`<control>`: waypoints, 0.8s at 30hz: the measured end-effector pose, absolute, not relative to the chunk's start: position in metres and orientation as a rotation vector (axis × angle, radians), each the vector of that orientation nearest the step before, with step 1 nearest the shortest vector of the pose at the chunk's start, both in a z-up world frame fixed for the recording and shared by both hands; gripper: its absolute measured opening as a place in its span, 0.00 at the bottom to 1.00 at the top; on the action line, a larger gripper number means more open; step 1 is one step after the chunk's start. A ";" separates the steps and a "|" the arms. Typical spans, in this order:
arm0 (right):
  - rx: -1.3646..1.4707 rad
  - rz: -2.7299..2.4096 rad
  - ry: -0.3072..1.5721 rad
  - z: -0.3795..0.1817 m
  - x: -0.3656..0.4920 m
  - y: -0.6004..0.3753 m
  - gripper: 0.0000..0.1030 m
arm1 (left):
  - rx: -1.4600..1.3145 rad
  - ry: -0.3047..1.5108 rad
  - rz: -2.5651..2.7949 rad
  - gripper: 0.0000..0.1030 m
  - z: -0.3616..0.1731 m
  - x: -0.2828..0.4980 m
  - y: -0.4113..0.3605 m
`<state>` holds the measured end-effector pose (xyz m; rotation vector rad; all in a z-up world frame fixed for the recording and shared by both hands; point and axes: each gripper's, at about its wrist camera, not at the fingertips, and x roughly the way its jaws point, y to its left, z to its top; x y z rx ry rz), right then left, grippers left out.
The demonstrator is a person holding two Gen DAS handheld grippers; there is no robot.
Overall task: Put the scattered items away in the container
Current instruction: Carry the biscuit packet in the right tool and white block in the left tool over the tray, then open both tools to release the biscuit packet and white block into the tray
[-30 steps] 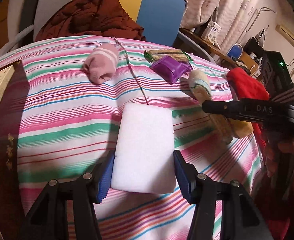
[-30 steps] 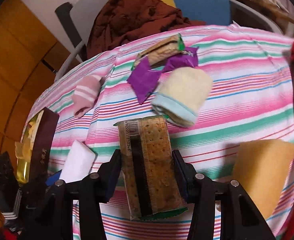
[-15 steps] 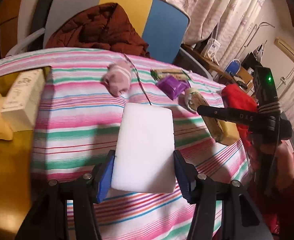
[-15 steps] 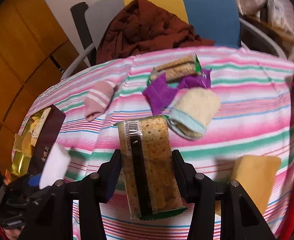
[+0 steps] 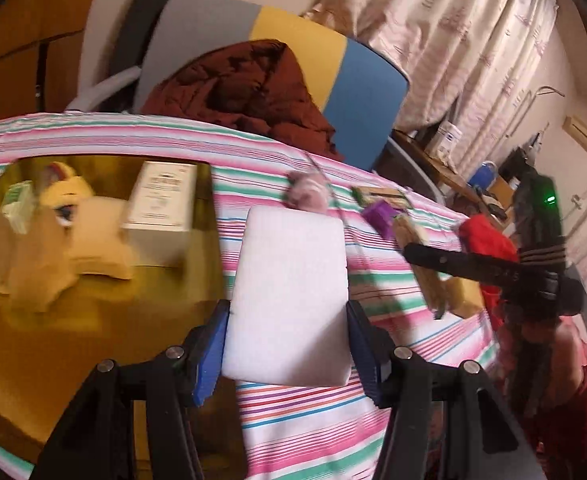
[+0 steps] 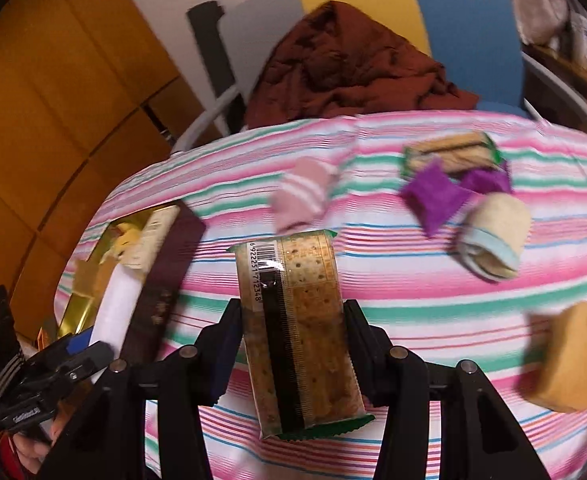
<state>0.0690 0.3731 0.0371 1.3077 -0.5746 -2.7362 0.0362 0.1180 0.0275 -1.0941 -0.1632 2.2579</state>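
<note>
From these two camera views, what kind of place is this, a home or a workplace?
Most likely a room in a home: a table under a pink striped tablecloth, a chair with a dark red jacket thrown over it, and pale patterned curtains along the wall.

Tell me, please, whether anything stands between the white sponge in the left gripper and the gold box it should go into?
Nothing visible does. The left gripper holds the white sponge at the gold box's edge. Bare gold floor lies just beside it; the white carton and yellow plush sit farther back.
</note>
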 end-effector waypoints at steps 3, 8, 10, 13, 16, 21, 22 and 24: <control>1.264 -2.685 -0.546 0.047 0.061 0.340 0.49 | -1.108 -0.207 2.289 0.55 0.026 0.031 0.093; 1.196 -2.587 -0.535 0.060 0.043 0.284 0.49 | -1.168 -0.317 2.333 0.55 0.015 0.014 0.047; 1.174 -2.554 -0.531 0.062 0.035 0.262 0.49 | -1.196 -0.346 2.337 0.55 0.010 0.007 0.035; 1.178 -2.509 -0.508 0.062 0.021 0.228 0.49 | -1.235 -0.361 2.345 0.55 0.003 0.000 0.021; 1.210 -2.482 -0.499 0.058 0.009 0.203 0.49 | -1.263 -0.362 2.341 0.55 -0.003 -0.002 0.014; 1.323 -2.493 -0.434 0.043 -0.005 0.175 0.49 | -1.317 -0.300 2.360 0.55 -0.013 -0.003 0.013; 1.357 -2.499 -0.422 0.039 -0.008 0.171 0.49 | -1.340 -0.290 2.354 0.55 -0.017 -0.005 0.014; 1.393 -2.492 -0.415 0.031 -0.011 0.167 0.49 | -1.368 -0.287 2.340 0.55 -0.022 -0.005 0.014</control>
